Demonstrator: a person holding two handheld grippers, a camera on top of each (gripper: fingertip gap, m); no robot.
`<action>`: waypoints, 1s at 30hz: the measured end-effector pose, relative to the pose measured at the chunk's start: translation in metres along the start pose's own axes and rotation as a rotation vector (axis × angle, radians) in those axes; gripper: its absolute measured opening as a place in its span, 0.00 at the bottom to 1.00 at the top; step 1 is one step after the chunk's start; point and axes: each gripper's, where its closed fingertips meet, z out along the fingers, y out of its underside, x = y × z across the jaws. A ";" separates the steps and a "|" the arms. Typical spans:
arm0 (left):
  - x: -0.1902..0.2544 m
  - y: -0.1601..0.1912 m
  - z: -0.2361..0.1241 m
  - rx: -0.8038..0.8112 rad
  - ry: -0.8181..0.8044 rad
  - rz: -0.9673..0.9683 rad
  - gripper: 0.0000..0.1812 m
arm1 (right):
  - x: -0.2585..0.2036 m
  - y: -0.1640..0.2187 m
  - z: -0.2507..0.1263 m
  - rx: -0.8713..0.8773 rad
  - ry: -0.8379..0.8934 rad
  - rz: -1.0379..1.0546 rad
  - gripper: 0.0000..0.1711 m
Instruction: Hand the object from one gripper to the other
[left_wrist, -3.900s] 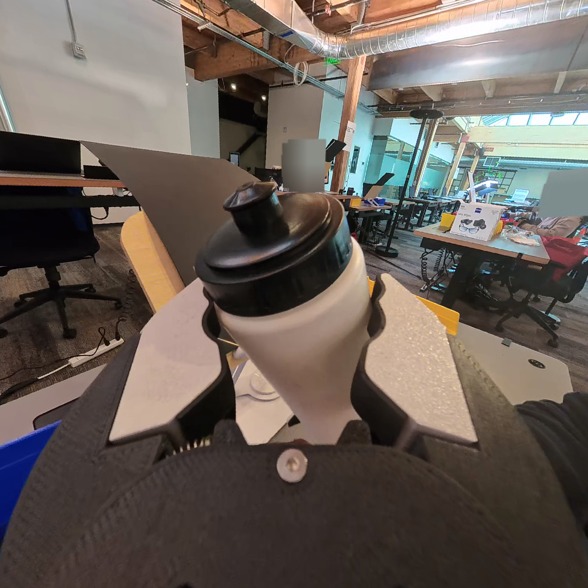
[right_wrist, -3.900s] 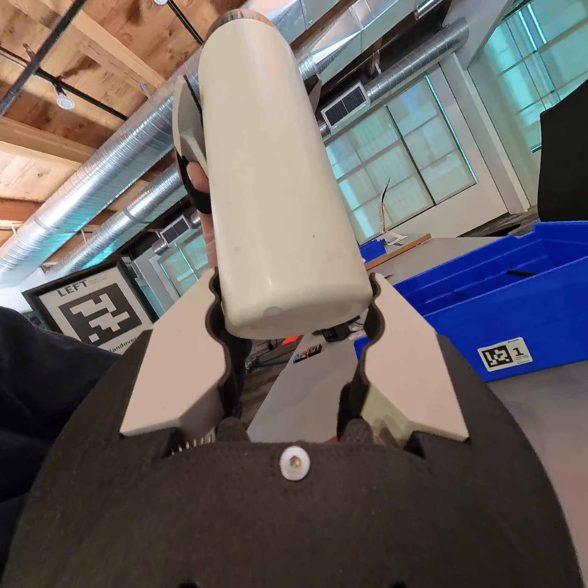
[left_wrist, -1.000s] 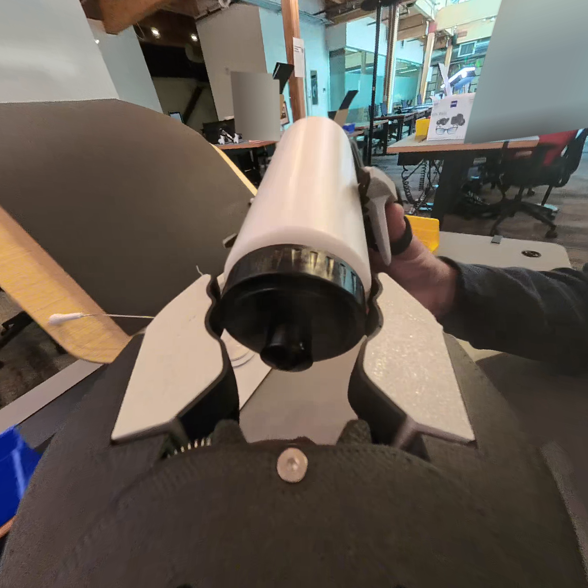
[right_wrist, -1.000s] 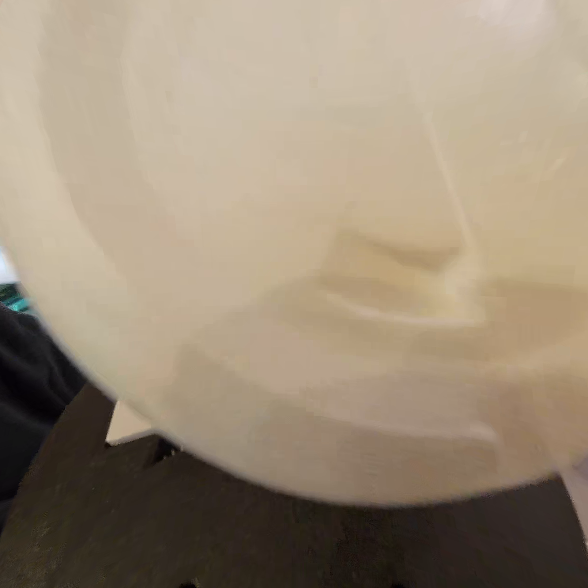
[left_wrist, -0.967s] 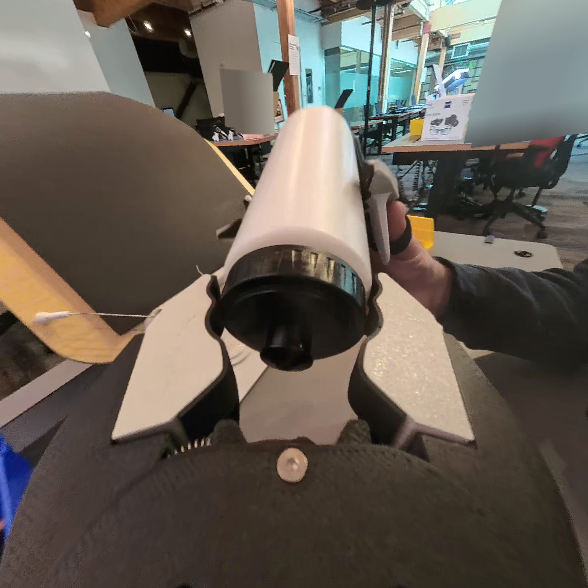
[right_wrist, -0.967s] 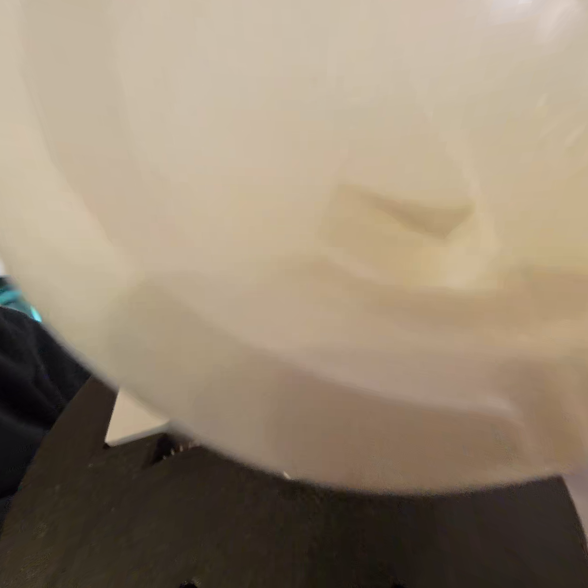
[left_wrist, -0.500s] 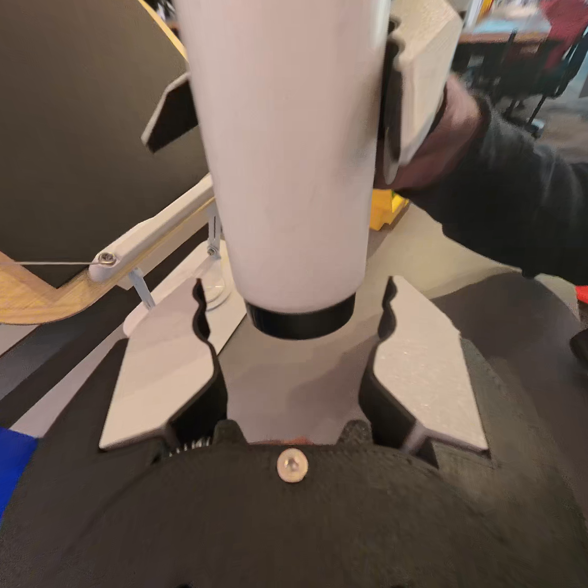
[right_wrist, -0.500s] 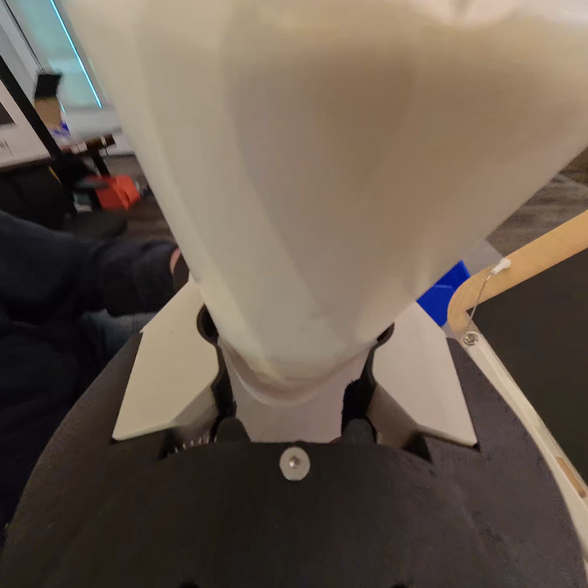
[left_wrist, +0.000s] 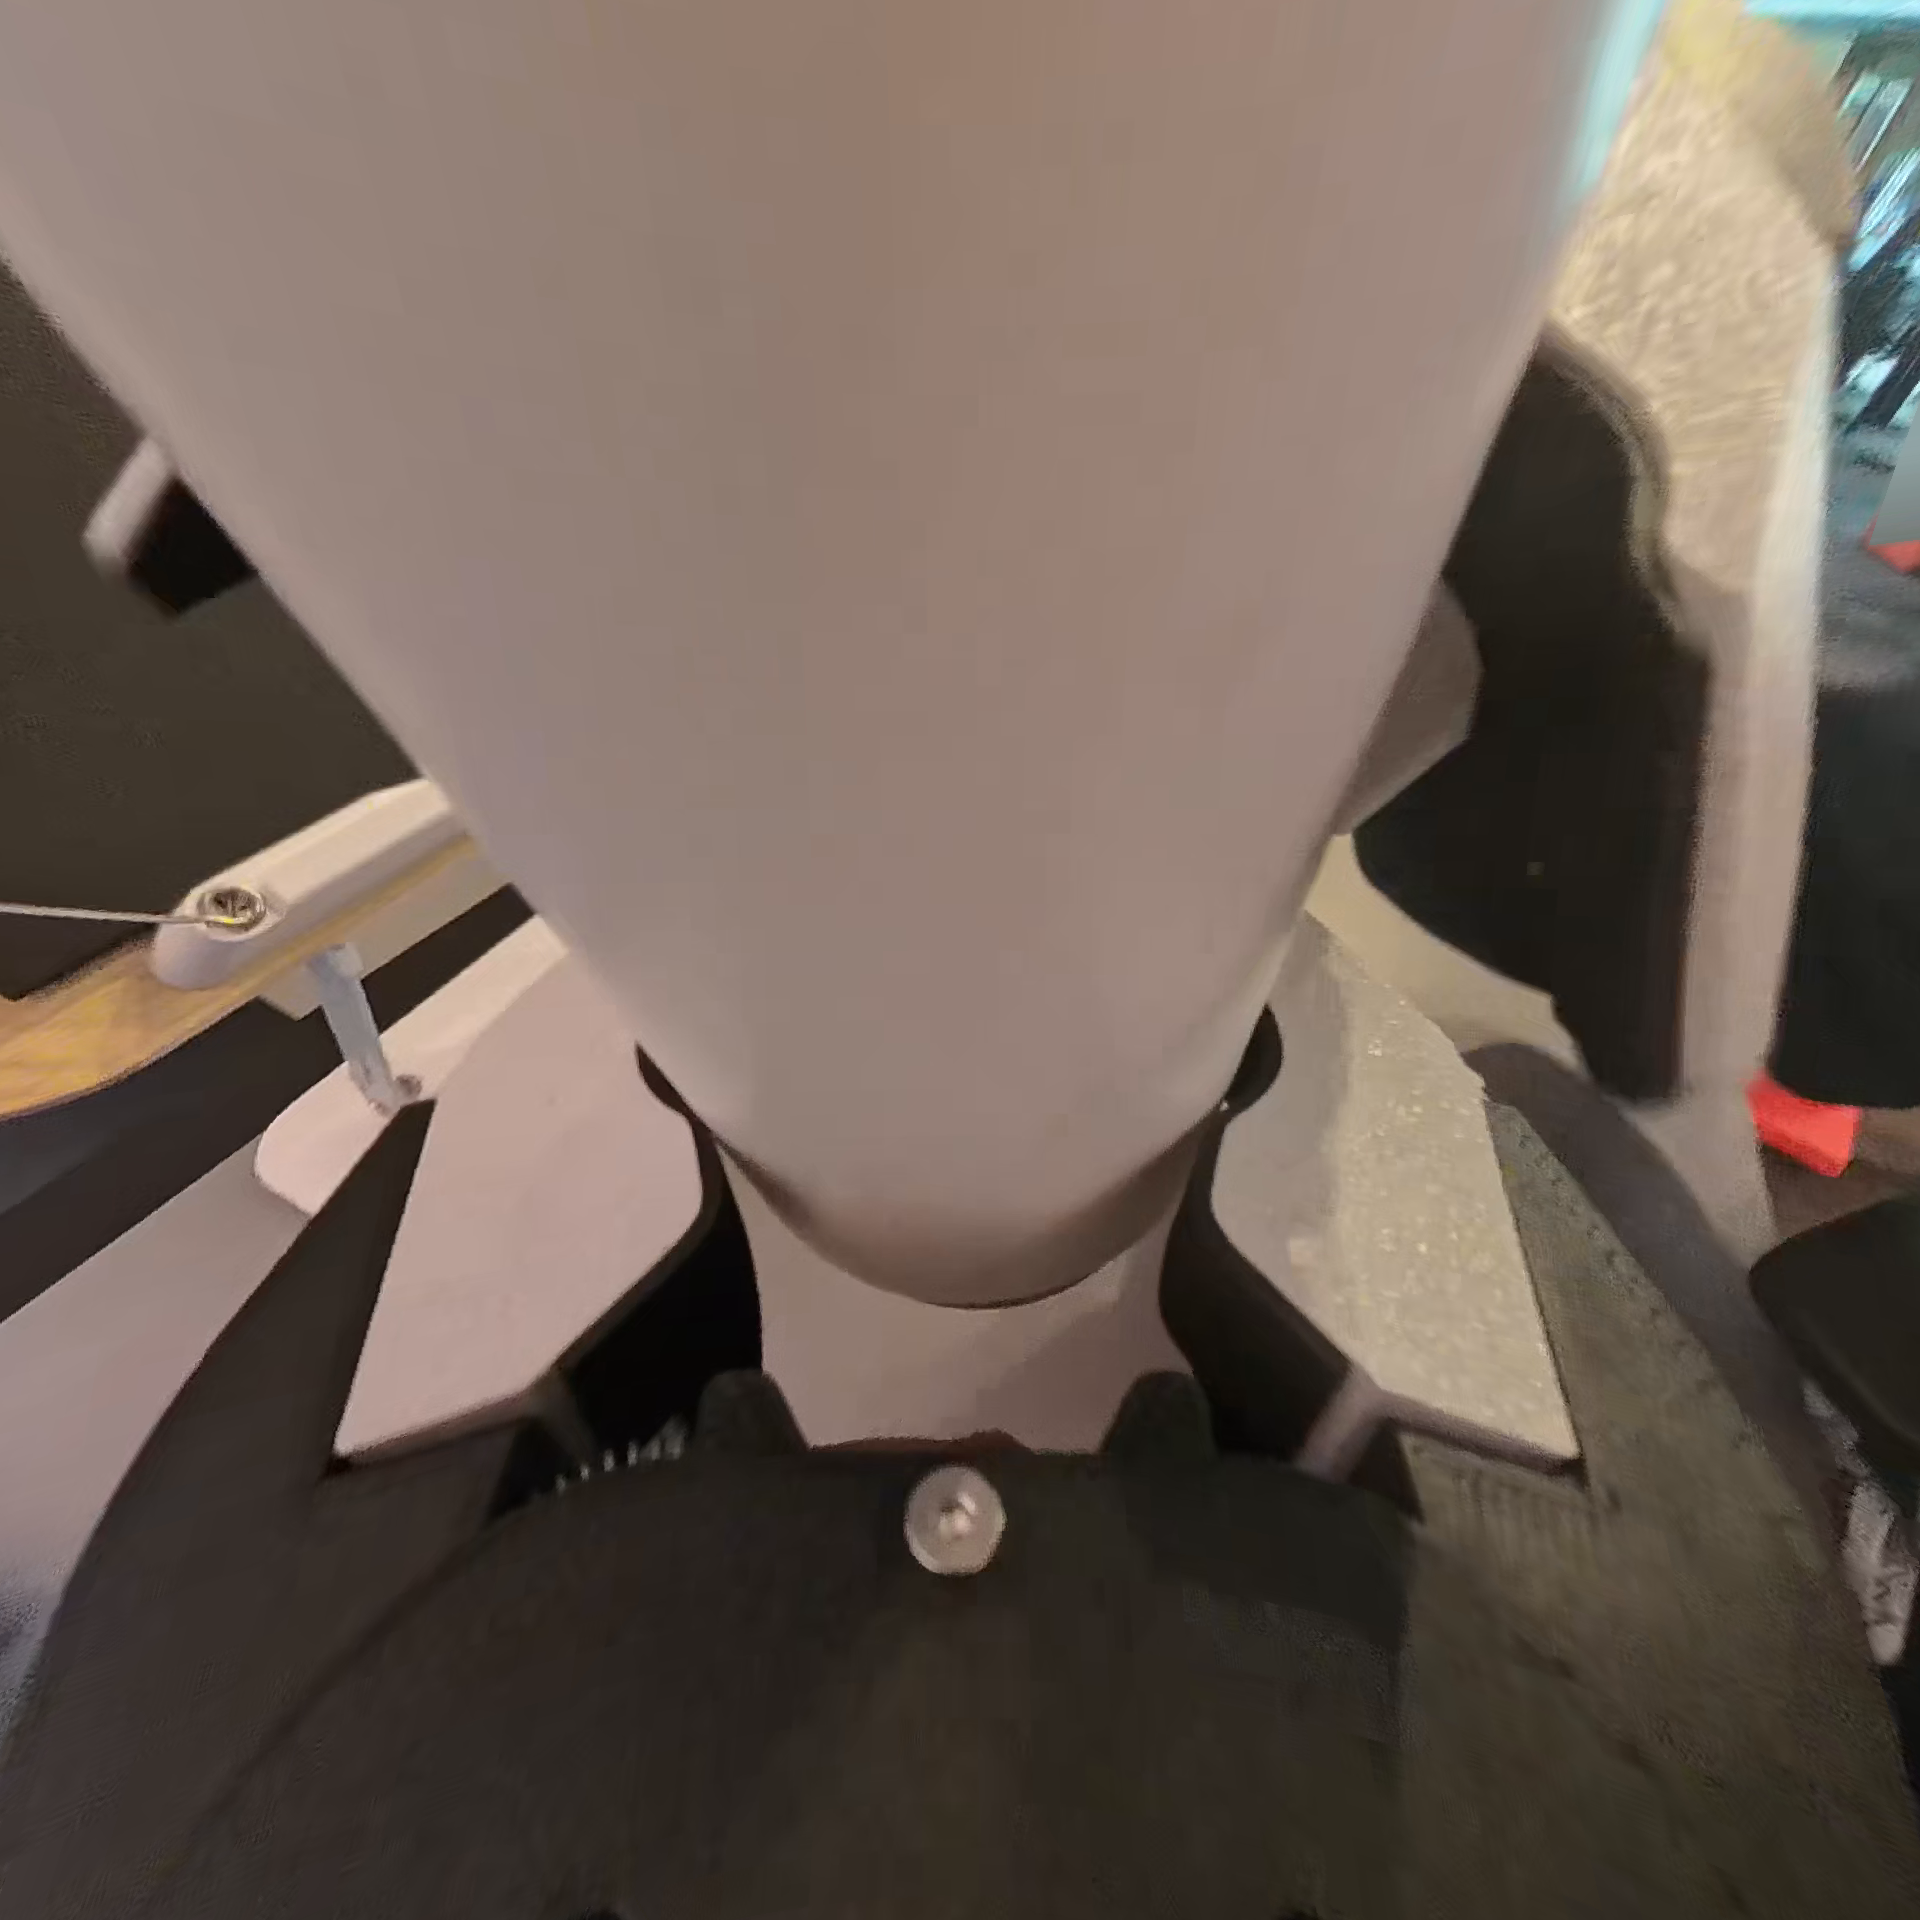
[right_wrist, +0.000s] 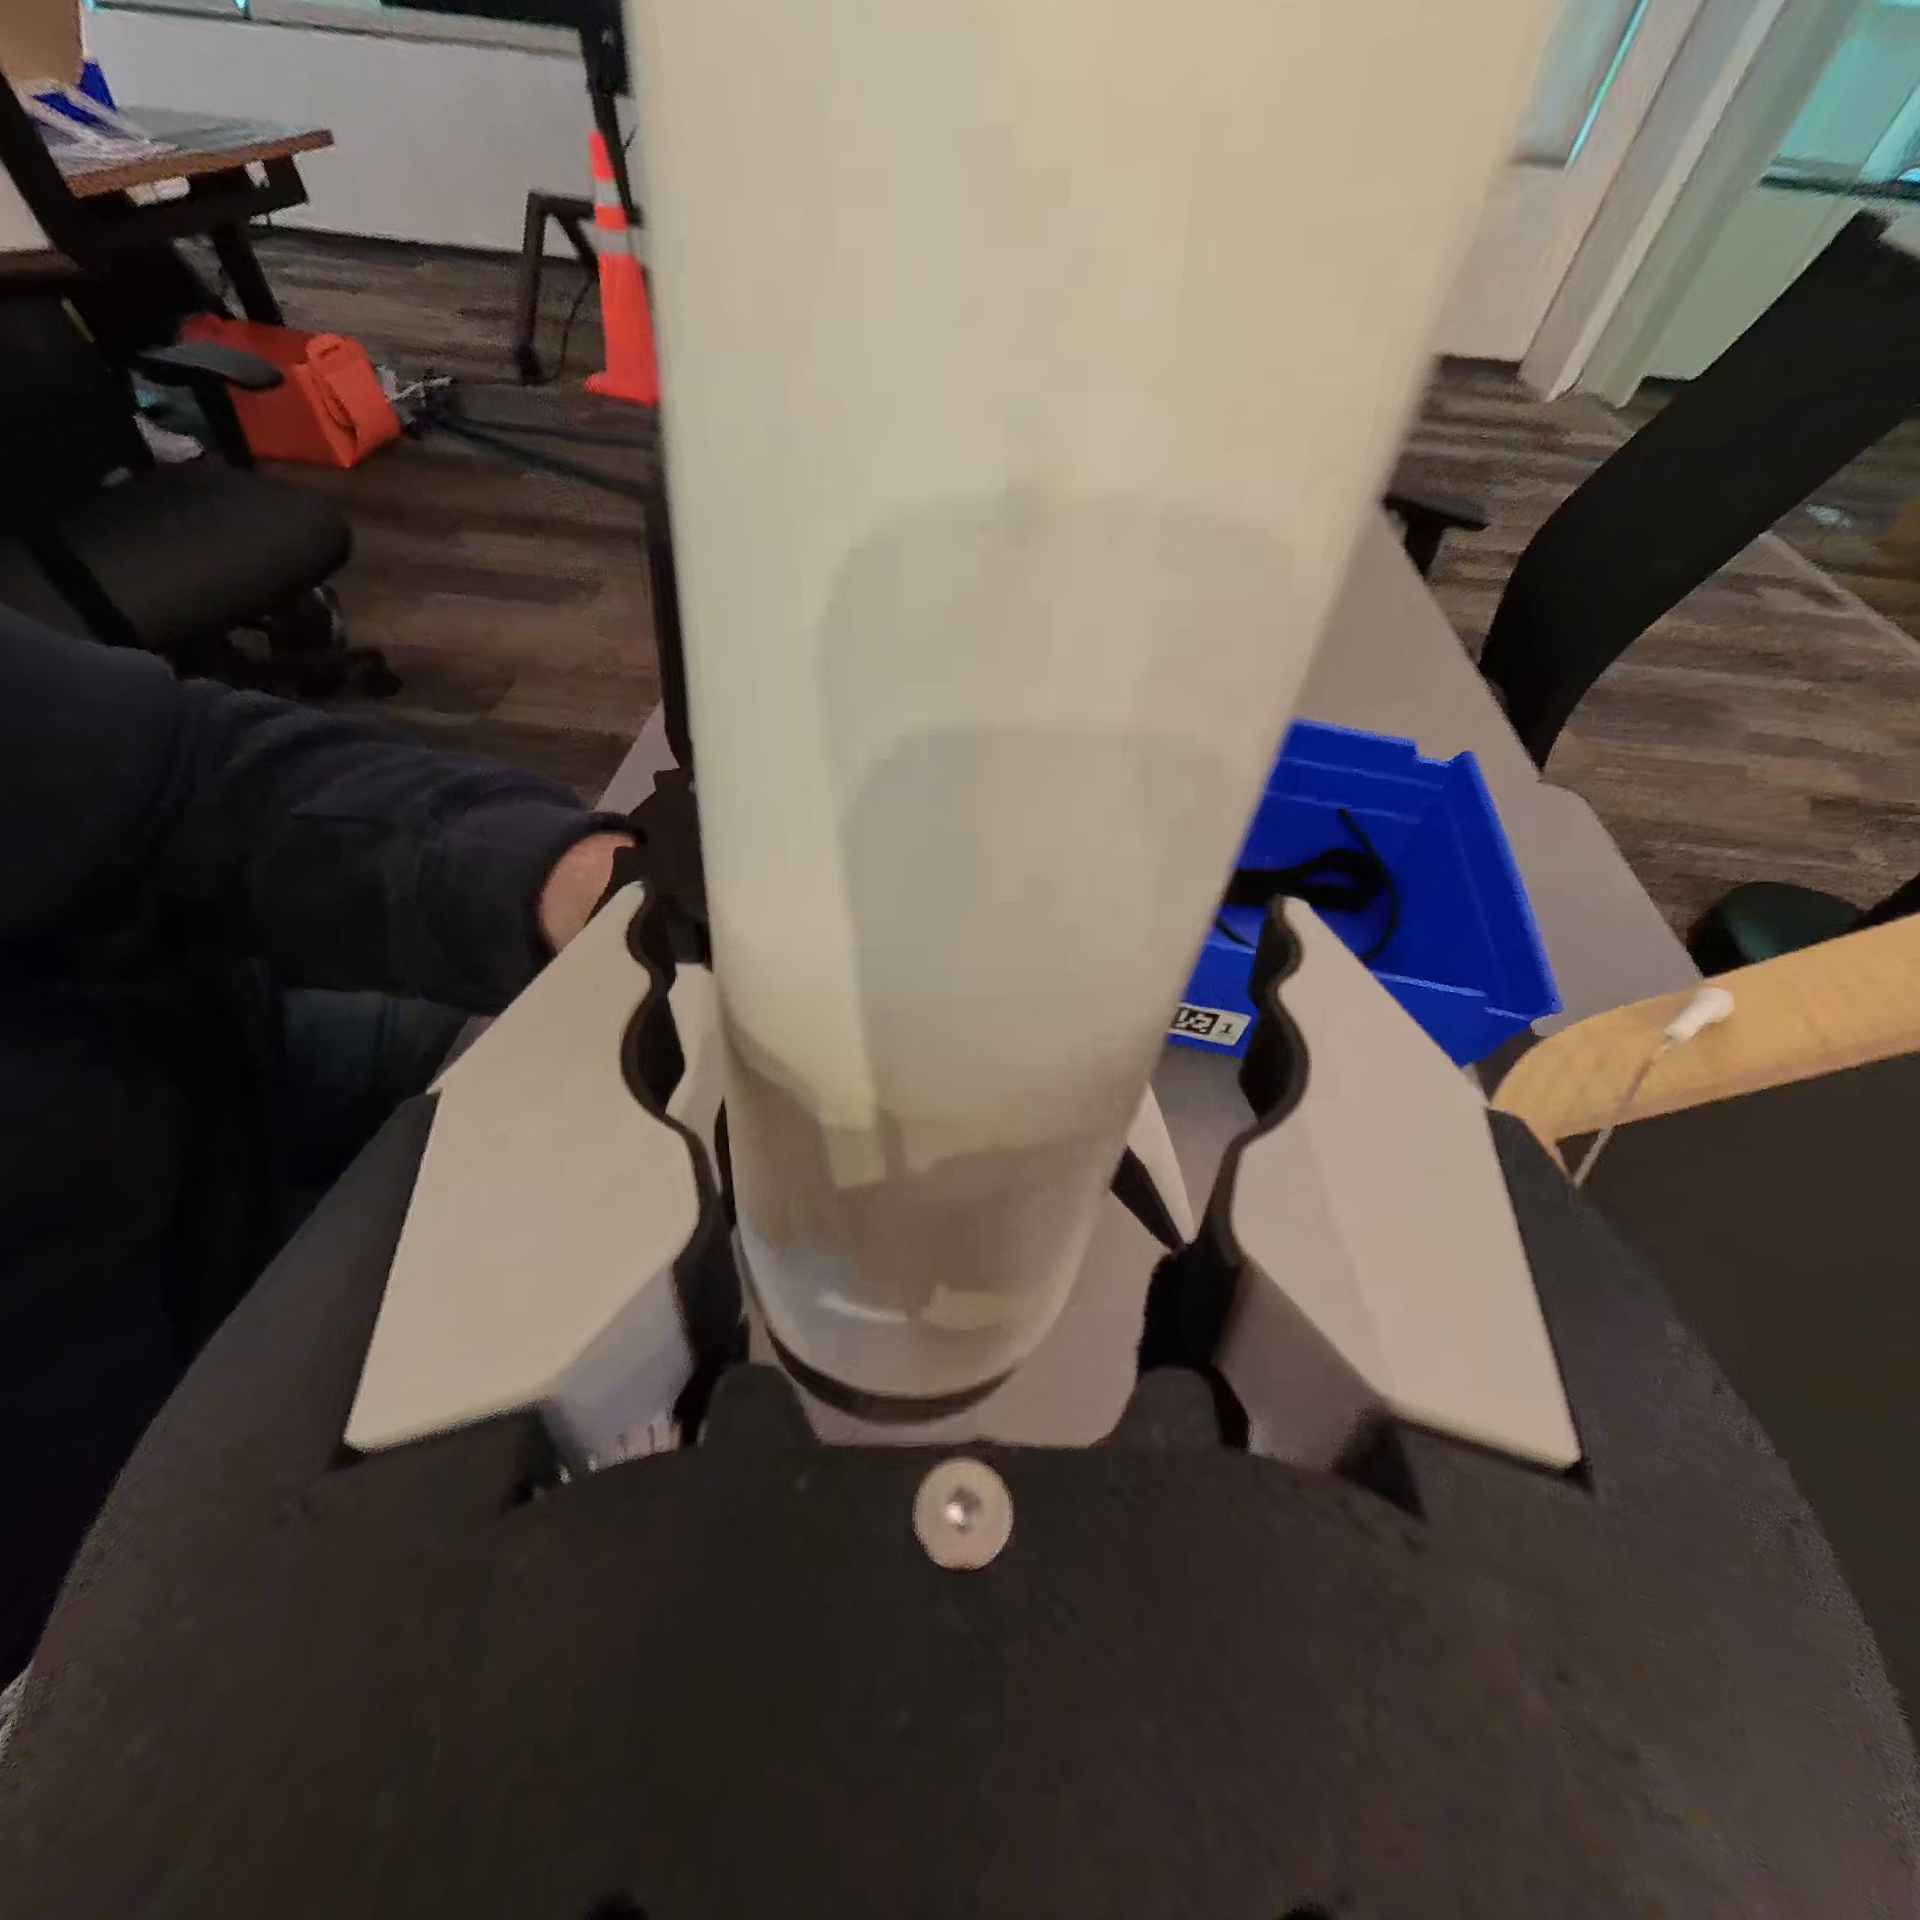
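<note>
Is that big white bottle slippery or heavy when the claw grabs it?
Probably a bit slippery: the bottle has a smooth, plain plastic wall. Being round, it would likely roll if laid on its side. It seems light, since the right wrist view shows dim shapes through its wall and no liquid, though I can't be sure.

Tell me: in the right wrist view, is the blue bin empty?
No: a black cord lies inside the blue bin behind the bottle.

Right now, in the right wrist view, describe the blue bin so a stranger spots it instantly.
Find the grey table behind the white bottle. The blue bin sits on it, right of the bottle. It is the only blue, open-topped box, holding a black cord.
</note>
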 end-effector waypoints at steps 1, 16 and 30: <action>0.000 -0.006 -0.003 0.034 0.018 -0.016 0.55 | 0.001 -0.003 -0.006 0.026 0.010 0.008 0.64; 0.000 -0.058 -0.037 0.240 0.185 -0.125 0.55 | -0.012 0.061 -0.027 0.037 -0.048 0.178 0.25; 0.009 -0.056 -0.033 0.237 0.214 -0.092 0.56 | -0.025 0.056 -0.012 0.013 -0.052 0.105 0.11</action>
